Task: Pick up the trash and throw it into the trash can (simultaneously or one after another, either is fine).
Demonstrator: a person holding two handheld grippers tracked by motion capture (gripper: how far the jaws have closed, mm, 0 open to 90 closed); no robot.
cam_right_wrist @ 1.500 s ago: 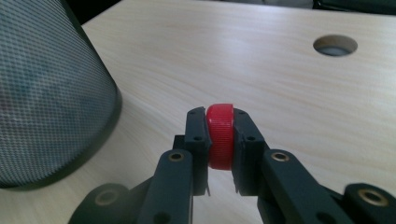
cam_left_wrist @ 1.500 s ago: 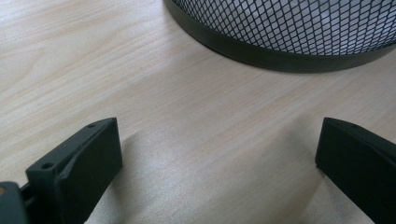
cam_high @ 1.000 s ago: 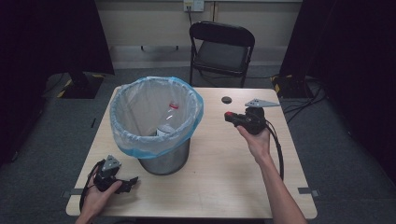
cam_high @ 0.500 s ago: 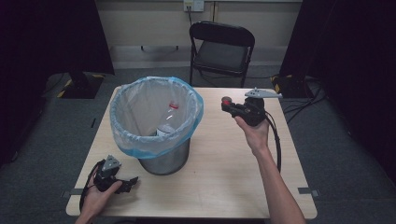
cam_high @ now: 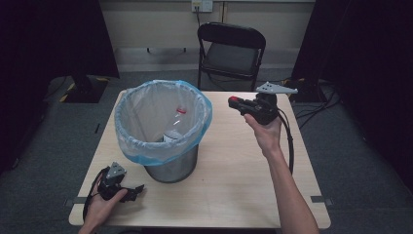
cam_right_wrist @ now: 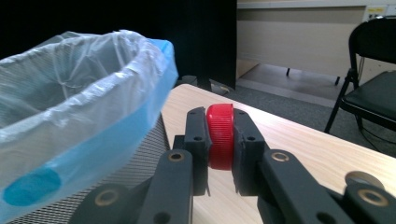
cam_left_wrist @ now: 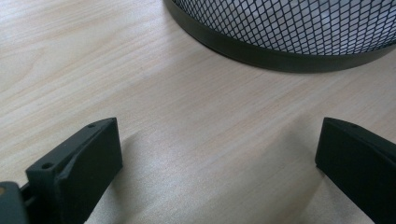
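Your forearms are bare, no sleeves in sight. Your right gripper (cam_high: pixel 234 102) is black with a grey three-cornered plate on top, brass-coloured pivot rings along its linkage and a black cable trailing. Your left gripper (cam_high: pixel 138 190) has blocky black jaws with small screw holes.

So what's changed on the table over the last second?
The right gripper, its fingers clamped on the red cap, rose and moved toward the far edge, beside the bin's rim. The black disc on the table earlier is now hidden. The left gripper stayed put, open on the table; the bottle stayed in the bin.
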